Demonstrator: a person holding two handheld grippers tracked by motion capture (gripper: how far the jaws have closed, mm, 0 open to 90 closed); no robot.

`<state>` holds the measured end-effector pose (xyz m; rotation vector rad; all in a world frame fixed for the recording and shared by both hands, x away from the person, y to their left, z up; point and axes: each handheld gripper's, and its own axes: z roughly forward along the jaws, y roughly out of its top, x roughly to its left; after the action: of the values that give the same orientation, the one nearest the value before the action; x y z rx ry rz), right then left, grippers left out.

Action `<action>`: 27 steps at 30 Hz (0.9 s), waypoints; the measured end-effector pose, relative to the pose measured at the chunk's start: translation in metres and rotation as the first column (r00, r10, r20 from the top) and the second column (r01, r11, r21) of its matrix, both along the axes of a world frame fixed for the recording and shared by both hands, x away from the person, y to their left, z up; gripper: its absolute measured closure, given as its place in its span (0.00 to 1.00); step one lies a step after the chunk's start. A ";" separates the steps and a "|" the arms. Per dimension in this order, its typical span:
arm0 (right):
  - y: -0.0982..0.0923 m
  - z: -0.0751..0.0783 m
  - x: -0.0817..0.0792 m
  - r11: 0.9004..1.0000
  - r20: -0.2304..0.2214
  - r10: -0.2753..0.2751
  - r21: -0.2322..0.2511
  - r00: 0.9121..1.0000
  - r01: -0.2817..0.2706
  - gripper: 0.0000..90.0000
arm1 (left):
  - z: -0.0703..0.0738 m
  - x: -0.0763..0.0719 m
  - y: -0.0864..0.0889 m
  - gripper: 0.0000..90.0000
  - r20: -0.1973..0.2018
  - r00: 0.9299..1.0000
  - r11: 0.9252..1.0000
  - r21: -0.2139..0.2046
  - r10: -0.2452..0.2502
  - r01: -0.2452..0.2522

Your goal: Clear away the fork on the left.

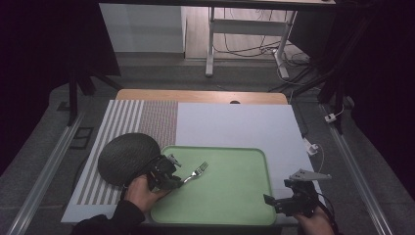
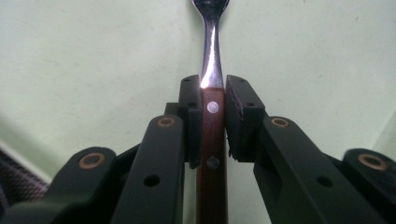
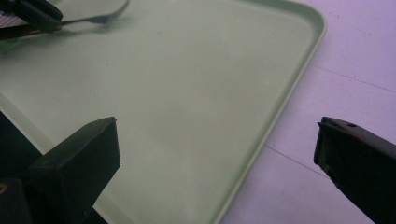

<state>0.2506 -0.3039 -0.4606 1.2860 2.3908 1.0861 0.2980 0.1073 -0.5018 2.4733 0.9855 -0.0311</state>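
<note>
tray [image 1: 235, 196]: pale green | fork [image 1: 196, 172]: silver, reddish-brown handle | mat [image 1: 122, 122]: striped

No legible text or labels.

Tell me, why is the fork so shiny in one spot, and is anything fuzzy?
Left gripper view: a bright glare sits on the fork neck, and the near jaws look soft. Right gripper view: the fork tines are blurry. High view: the room edges are dark.
</note>
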 end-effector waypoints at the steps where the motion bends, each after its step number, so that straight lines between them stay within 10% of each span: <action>1: 0.000 0.000 0.000 1.000 0.000 0.000 0.000 1.000 0.000 0.00 | -0.001 0.000 0.000 0.85 -0.003 1.000 1.000 0.010 -0.014 0.014; 9: 0.000 0.000 0.000 1.000 -0.002 0.000 0.003 1.000 0.000 0.00 | 0.006 0.002 -0.003 0.77 0.060 0.998 0.999 -0.025 -0.021 0.023; 14: 0.000 0.000 0.000 1.000 -0.008 -0.004 0.004 1.000 0.004 0.00 | 0.011 0.000 -0.017 0.94 0.095 0.992 0.995 -0.048 -0.083 0.088; 27: -0.001 0.000 0.000 1.000 -0.006 -0.002 0.006 1.000 0.002 0.00 | -0.006 0.007 -0.031 0.99 0.065 0.991 0.991 0.075 -0.117 0.112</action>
<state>0.2511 -0.3045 -0.4607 1.2955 2.3913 1.0913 0.3049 0.0763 -0.5079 2.5756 0.8283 0.0524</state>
